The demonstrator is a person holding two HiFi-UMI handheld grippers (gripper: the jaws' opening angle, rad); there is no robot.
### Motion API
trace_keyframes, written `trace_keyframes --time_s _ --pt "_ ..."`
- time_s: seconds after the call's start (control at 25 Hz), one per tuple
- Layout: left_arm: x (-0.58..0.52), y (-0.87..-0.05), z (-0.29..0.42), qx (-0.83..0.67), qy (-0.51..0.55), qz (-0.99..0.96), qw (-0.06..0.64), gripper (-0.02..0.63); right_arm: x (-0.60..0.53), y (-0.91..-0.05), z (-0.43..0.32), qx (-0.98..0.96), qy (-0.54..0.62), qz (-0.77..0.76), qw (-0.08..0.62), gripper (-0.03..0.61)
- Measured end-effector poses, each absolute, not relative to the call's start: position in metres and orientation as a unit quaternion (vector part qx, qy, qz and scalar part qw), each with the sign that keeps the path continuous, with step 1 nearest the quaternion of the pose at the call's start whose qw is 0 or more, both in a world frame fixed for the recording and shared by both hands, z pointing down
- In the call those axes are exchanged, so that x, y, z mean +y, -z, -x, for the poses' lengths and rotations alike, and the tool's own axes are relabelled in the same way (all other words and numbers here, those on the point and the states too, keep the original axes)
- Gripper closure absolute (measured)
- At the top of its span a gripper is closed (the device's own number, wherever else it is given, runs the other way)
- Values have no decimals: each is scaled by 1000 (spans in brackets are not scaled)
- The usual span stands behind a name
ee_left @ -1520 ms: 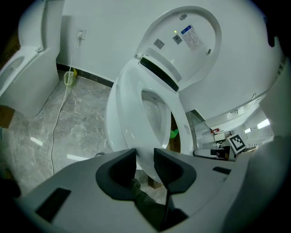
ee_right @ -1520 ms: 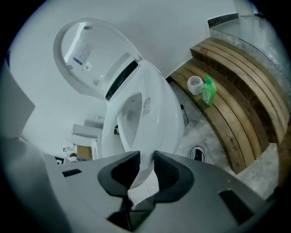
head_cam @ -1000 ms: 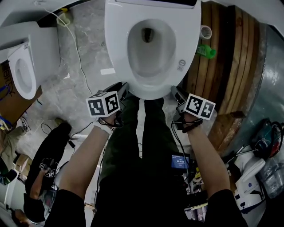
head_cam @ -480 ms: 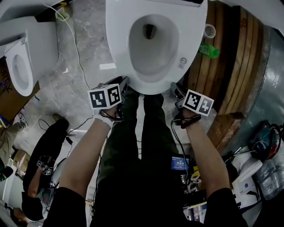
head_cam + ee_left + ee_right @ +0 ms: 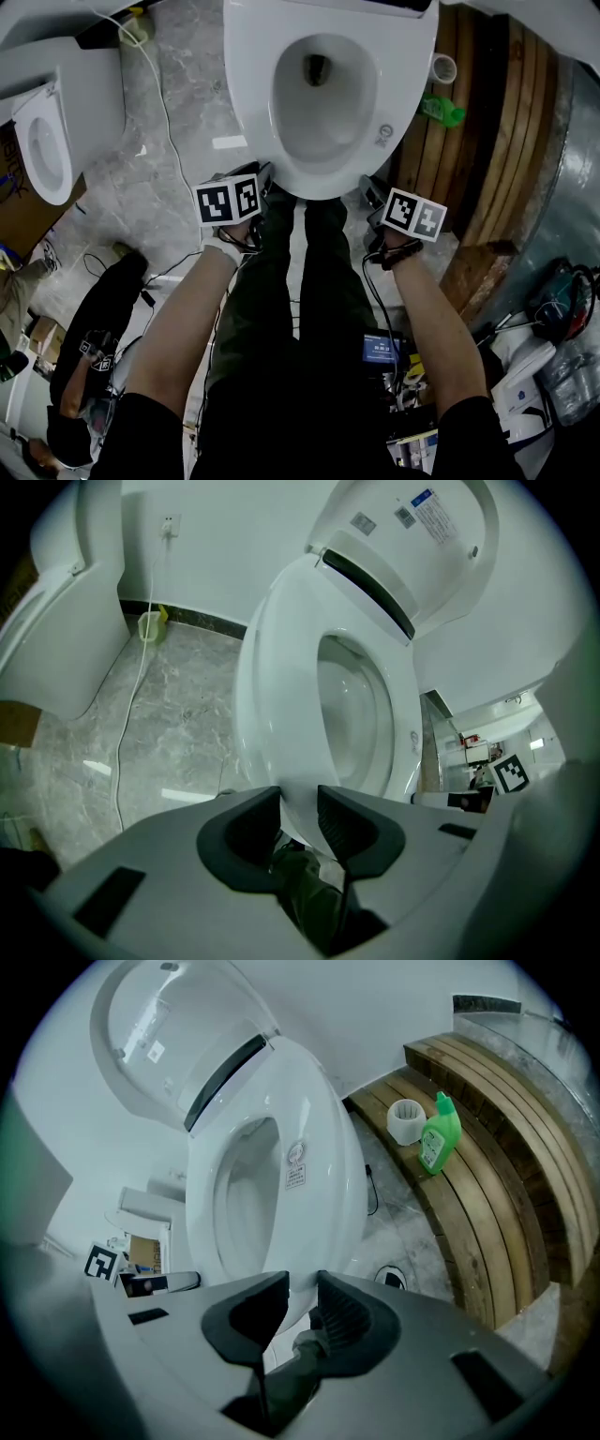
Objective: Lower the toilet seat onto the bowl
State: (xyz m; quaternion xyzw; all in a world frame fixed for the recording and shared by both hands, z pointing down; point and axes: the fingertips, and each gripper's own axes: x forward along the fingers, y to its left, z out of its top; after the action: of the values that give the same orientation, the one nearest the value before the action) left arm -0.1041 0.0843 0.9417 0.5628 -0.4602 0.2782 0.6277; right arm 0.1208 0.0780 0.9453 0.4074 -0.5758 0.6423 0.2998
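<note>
No legible txt, lid stickers (image 5: 424, 508), seat label (image 5: 295, 1176), green bottle label (image 5: 432, 1150) all too small

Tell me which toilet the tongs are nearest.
The centre toilet, with left tongs and right tongs by its front rim; the other toilet stands far left.

— Where's the toilet seat (image 5: 255, 84)?
— Flat on the bowl (image 5: 319, 117), as far as I can tell.
— And the grippers?
— Left gripper (image 5: 262, 178) and right gripper (image 5: 368, 192) flank its near rim, one each side, just beside it.
</note>
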Motion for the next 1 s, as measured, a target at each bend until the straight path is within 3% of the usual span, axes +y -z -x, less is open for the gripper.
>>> trace_keyframes --time_s 0.28,0.56,0.72,1.0 --pt "84 -934 112 -464 -318 -571 598 483 78 -943 -129 -593 -624 -385 332 471" --pt "68 -876 113 -461 -342 -627 527 483 61 -883 -152 -632 -570 -391 350 486" --pt "46 -811 116 -490 -306 -649 495 483 34 -810 -160 -683 -505 -388 358 506" --pt "26 -628 97 -480 -242 -727 427 483 -37 -589 -160 -781 -368 -416 284 515"
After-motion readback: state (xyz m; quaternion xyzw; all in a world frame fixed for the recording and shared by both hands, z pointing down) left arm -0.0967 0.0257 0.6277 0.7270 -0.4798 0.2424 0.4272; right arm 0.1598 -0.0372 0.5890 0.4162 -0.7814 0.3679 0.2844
